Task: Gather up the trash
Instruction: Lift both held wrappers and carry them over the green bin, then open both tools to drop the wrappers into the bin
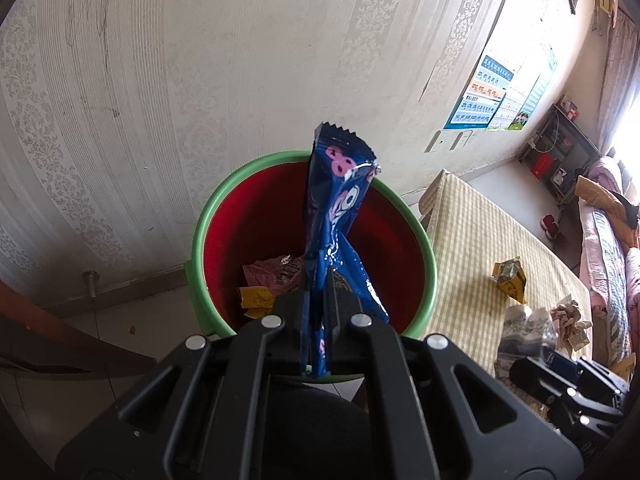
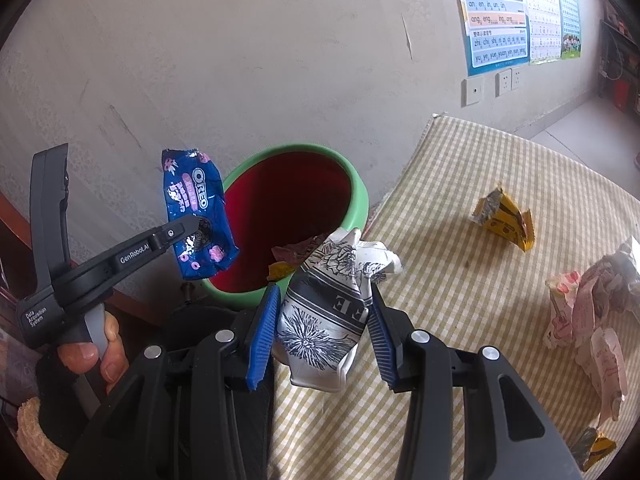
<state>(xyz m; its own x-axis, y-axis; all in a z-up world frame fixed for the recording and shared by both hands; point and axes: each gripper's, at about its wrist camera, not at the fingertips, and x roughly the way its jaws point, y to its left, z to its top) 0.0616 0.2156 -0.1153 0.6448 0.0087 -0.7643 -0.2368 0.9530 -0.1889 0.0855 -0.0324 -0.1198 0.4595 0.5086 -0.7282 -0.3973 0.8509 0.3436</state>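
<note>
Clamped between the left gripper's [image 1: 318, 312] black fingers, a blue Oreo wrapper [image 1: 340, 216] stands upright over the bin [image 1: 200, 232], a red pail with a green rim holding a pink and a yellow wrapper at the bottom. Beside the bin, on the checked cloth [image 2: 460, 280], the right gripper [image 2: 322, 326] pinches a crumpled white paper bag [image 2: 324, 312] between its blue pads. Farther along the cloth lie a yellow wrapper [image 2: 506, 220] and a pink-and-white crumpled wrapper [image 2: 588, 312].
</note>
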